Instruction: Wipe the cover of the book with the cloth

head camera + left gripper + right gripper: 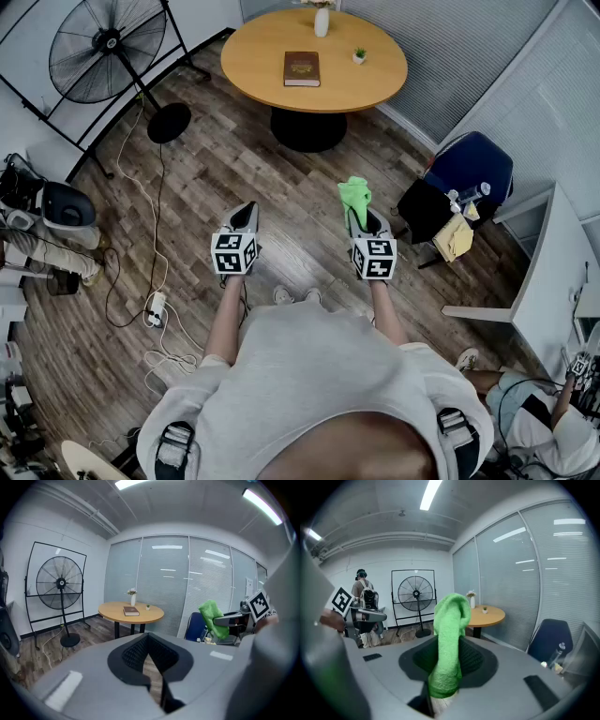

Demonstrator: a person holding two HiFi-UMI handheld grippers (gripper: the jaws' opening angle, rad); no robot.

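At mid-frame the right gripper (362,221) pinches a soft green cloth (354,193) — left gripper (247,214) squeezed closed, empty — which may shake loose walking to the brown book (301,67).

Extended forward of the torso on left forearm (225,323) and right forearm (386,321), side by side, apart, pointing ahead. On left tongs (247,216): jaws closed together, nothing between. On right tongs (360,221): jaws clamped on green cloth (353,194), bunched upright.
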